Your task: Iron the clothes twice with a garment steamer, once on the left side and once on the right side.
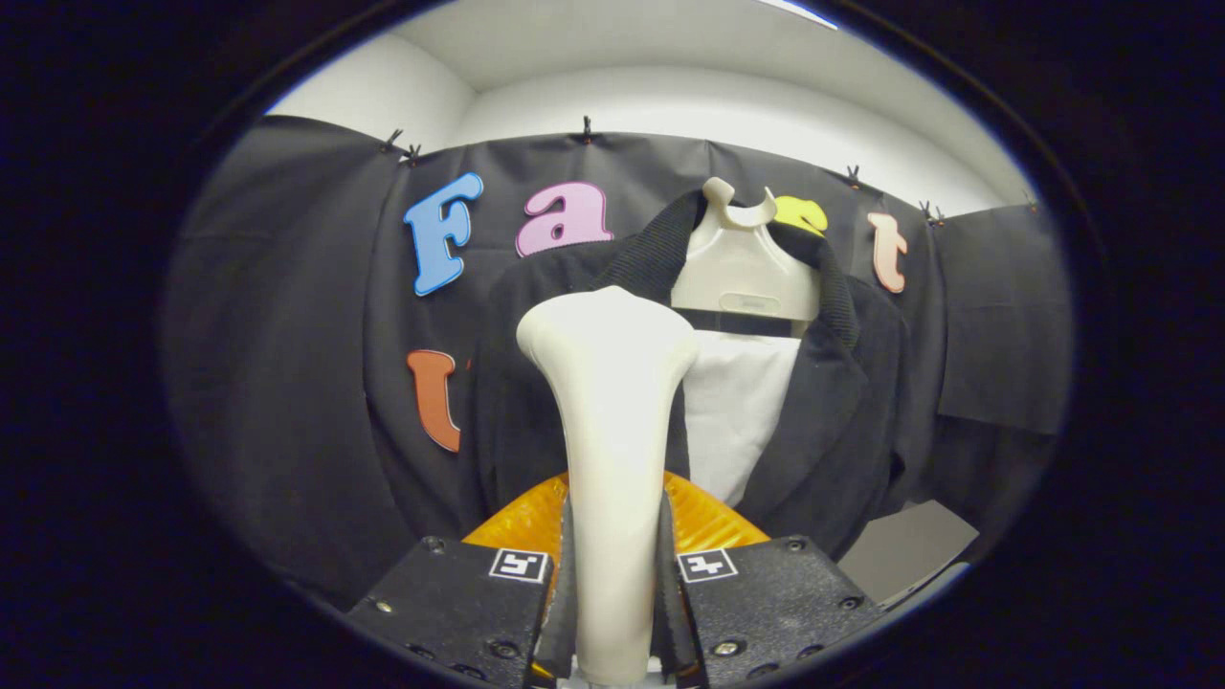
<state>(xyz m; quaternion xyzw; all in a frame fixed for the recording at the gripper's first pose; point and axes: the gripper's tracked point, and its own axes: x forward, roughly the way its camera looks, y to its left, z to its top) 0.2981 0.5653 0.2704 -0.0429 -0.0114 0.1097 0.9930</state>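
Against the black cloth wall (287, 402) of the booth, a dark jacket (842, 411) is seen hanging on a pale hanger form (742, 273), its ribbed collar (651, 254) folded around the form's neck and its front parted so that a white panel (737, 411) is shown between the lapels. White walls (670, 105) are seen above the cloth, which is pinned along its top edge by small clips (586, 127). Ahead of the jacket's left half, the cream garment steamer (612, 421) is held upright, its broad head covering part of the left lapel; whether the head touches the fabric cannot be told. An orange ribbed part (703, 522) is seen behind the steamer's handle, just above the fingers. At the bottom, the gripper (612, 612) is closed on the steamer's narrow handle, with both fingers (459, 603) pressed against its sides.
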